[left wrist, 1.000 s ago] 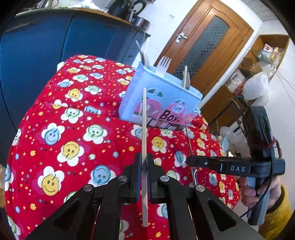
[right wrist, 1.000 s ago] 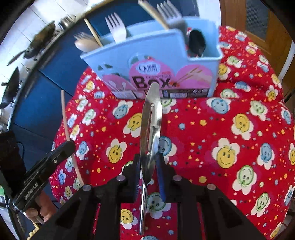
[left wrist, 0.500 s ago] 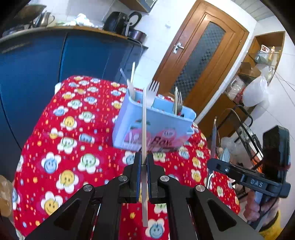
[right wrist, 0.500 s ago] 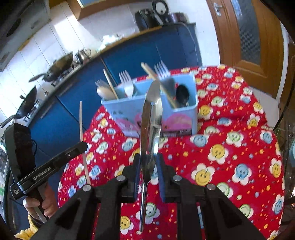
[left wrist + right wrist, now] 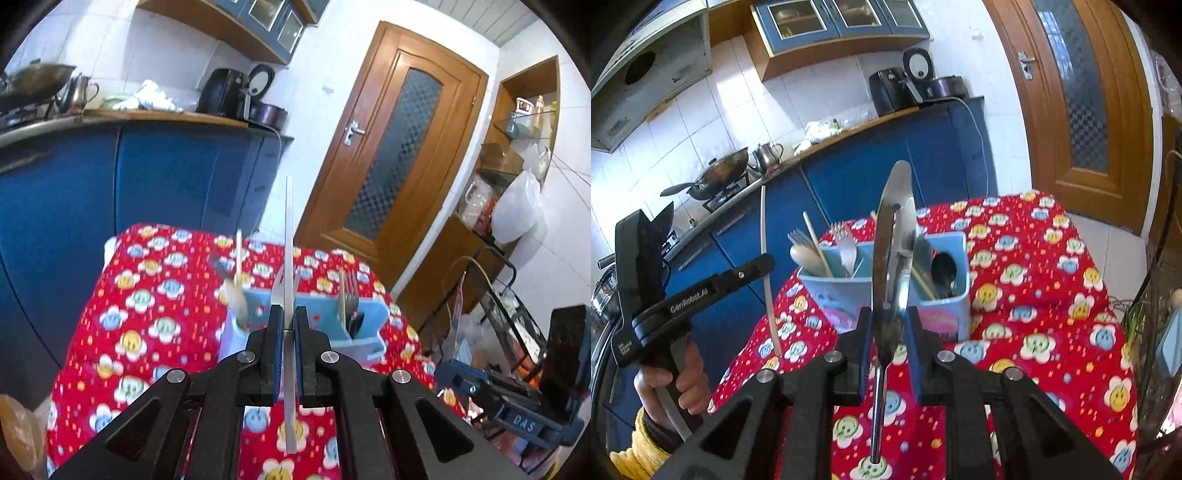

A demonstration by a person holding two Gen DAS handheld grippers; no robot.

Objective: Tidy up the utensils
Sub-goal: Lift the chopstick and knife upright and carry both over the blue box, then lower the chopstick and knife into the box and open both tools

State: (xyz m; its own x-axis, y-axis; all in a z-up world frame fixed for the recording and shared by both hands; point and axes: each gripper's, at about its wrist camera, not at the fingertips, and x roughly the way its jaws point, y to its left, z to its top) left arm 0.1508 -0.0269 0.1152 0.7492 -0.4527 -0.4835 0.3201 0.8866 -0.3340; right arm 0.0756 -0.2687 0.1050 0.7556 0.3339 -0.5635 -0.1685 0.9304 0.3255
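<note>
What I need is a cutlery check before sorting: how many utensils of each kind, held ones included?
Forks: 3, in the caddy
Spoons: 3, one in the right claw
Sticks: 3, one in the left claw
Total: 9

Both cams ride on my claws and look forward along the fingers, tilted down a bit at the table with the red smiley cloth (image 5: pixel 147 314). Left cam sits close above my left gripper (image 5: pixel 289 332), the blue utensil box (image 5: pixel 369 332) just past it at 12 o'clock. Right cam sees that same box (image 5: pixel 945 295) from the other side. They share the box, cloth, blue cabinets (image 5: pixel 886 166) and wooden door (image 5: pixel 399 147); each also catches the other claw at its edge, 4 and 9 o'clock.
</note>
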